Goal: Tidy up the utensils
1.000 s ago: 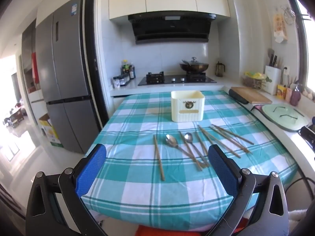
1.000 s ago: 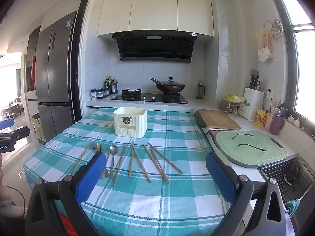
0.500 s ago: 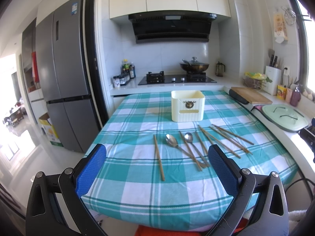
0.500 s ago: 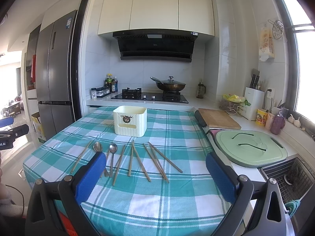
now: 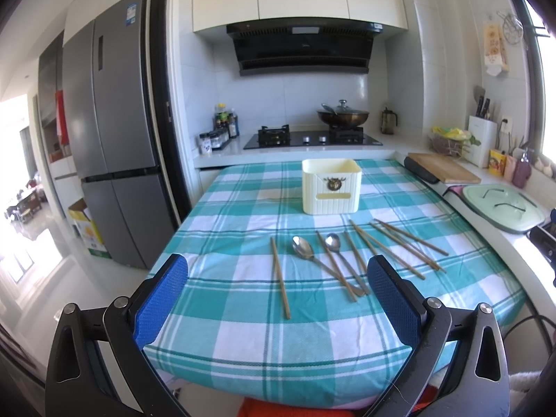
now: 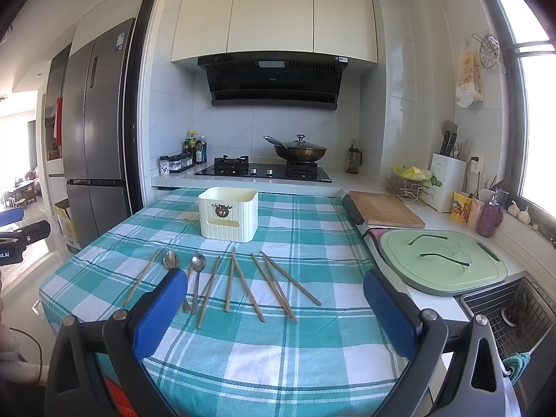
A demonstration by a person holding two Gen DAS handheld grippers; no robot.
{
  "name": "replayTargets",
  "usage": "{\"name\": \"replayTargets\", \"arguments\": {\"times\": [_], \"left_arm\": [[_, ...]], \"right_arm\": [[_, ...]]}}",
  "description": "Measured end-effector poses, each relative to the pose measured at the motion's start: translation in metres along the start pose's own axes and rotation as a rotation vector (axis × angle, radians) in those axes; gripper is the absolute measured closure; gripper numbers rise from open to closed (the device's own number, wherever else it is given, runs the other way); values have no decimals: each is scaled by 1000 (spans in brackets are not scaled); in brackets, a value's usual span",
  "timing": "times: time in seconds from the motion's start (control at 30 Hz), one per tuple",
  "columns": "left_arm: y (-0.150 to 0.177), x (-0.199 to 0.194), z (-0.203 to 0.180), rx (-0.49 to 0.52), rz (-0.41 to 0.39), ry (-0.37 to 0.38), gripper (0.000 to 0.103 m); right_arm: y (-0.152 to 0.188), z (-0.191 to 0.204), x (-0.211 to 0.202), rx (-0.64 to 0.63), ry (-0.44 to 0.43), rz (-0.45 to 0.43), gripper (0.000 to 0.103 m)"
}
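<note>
Left gripper (image 5: 278, 299): wide open, empty, short of the table edge.
Right gripper (image 6: 274, 307): wide open, empty.
Utensils: chopsticks (image 6: 243, 283) and spoons (image 5: 333, 243) scattered before the cream holder (image 5: 330, 187).
Risk: crossed, overlapping pieces may drag neighbours when lifted.

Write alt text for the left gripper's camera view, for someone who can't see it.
Two spoons and several wooden chopsticks lie loose on a teal checked tablecloth, in front of a cream utensil holder. The open left gripper, with blue pads, frames the view; a stove and wok sit behind.
</note>
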State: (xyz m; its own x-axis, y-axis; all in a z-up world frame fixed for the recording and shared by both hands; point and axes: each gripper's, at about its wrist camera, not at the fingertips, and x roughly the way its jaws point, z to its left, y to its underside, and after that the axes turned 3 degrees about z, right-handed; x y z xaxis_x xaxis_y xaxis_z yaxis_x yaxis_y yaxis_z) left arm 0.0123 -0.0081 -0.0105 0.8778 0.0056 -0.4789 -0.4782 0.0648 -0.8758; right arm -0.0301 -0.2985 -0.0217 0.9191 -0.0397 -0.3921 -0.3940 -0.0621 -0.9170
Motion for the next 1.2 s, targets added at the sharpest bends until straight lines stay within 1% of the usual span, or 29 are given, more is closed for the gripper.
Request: {"name": "replayTargets", "arguments": {"times": [0.97, 1.2], "left_arm": [[0, 1, 1, -3, 1, 1, 0], [4, 7, 1, -5, 4, 0, 0]], "right_arm": [[0, 1, 1, -2, 2, 4, 0], [1, -1, 1, 0, 0, 6, 0]]}}
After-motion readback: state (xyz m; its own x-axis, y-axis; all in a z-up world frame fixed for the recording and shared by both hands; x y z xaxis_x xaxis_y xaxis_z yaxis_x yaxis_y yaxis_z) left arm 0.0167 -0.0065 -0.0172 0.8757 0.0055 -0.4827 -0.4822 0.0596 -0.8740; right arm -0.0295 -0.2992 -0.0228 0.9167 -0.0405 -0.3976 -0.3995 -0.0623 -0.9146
